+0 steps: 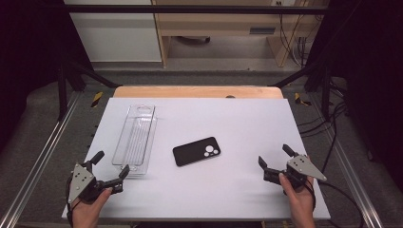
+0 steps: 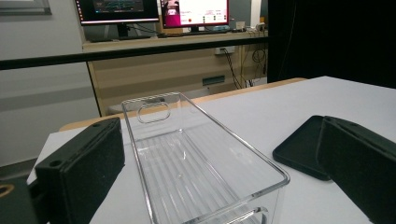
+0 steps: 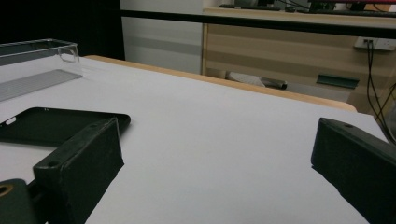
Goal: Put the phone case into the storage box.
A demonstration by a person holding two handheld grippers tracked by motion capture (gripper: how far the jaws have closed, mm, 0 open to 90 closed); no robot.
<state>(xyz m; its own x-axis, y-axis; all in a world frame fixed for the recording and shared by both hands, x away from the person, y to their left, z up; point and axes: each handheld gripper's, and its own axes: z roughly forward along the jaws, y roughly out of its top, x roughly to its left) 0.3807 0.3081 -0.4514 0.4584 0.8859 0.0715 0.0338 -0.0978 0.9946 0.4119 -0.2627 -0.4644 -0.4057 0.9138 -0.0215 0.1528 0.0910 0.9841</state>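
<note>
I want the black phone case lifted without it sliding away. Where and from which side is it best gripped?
The phone case lies flat, slightly angled, in the middle of the table, apart from the clear tray. Probably best: come from above and close the jaws across its two long edges near the middle, its narrower span. The right gripper stands open with a free path.

**Setting: laboratory recording station**

The premises present as a lab or research workroom. A white table (image 1: 199,118) sits inside a frame of metal rails (image 1: 38,156) with black curtains (image 1: 28,47) at both sides. Cables (image 1: 332,128) trail over the grey carpet. Beyond stands a light wooden desk (image 2: 177,60) carrying two lit monitors (image 2: 154,9), with a wall socket (image 3: 376,43) and hanging leads beneath.
</note>
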